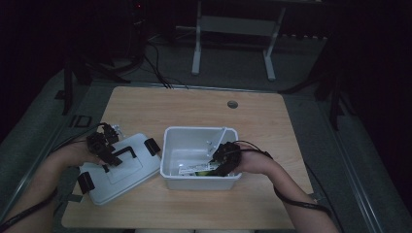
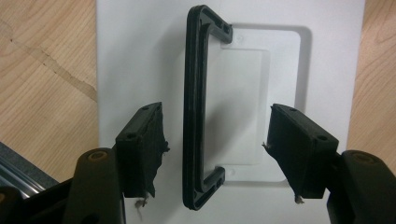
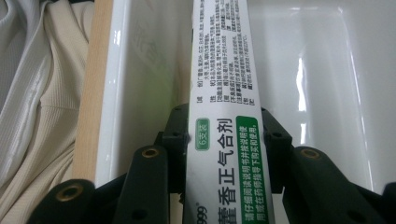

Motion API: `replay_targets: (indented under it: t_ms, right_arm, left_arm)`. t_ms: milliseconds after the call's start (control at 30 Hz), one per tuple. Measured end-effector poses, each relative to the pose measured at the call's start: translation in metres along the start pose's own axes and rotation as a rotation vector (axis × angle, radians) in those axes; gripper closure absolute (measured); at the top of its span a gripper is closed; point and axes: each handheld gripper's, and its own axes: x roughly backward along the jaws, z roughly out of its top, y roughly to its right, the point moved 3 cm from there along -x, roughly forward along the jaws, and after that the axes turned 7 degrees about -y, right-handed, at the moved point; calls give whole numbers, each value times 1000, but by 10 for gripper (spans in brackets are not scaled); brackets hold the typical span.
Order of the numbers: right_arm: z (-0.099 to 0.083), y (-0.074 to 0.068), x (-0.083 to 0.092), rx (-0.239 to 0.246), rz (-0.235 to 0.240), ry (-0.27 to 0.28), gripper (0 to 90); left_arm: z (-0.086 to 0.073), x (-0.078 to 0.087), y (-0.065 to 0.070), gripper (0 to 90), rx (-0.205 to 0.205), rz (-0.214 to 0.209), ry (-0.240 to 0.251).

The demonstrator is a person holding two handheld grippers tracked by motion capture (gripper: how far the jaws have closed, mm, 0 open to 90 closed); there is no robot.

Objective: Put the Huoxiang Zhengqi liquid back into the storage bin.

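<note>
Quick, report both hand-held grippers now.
Left hand-held gripper: open, jaws either side of the black handle on the white lid, not touching it.
Right hand-held gripper: shut on the white carton inside the white bin.

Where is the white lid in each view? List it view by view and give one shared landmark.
High view: the lid lies lower left on the table, left of the bin.
Left gripper view: the lid lies centre, its black handle between the open jaws of the left gripper.
Right gripper view: the camera faces into the bin, along the printed box, away from the lid.
Shared landmark: the wooden table.
</note>
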Motion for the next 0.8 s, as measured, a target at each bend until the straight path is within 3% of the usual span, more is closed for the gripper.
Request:
replay_targets:
  t_ms: [467, 700, 800]
  right_arm:
    - [-2, 1, -1, -33, -22, -96, 592]
    - [-5, -1, 9, -32, -20, -54, 556]
    - [-7, -1, 23, -36, -27, 6, 550]
  left_arm:
    - [-2, -1, 1, 366, -4, -5, -5]
    - [-3, 0, 2, 366, 1, -8, -3]
    - [-3, 1, 2, 366, -1, -9, -4]
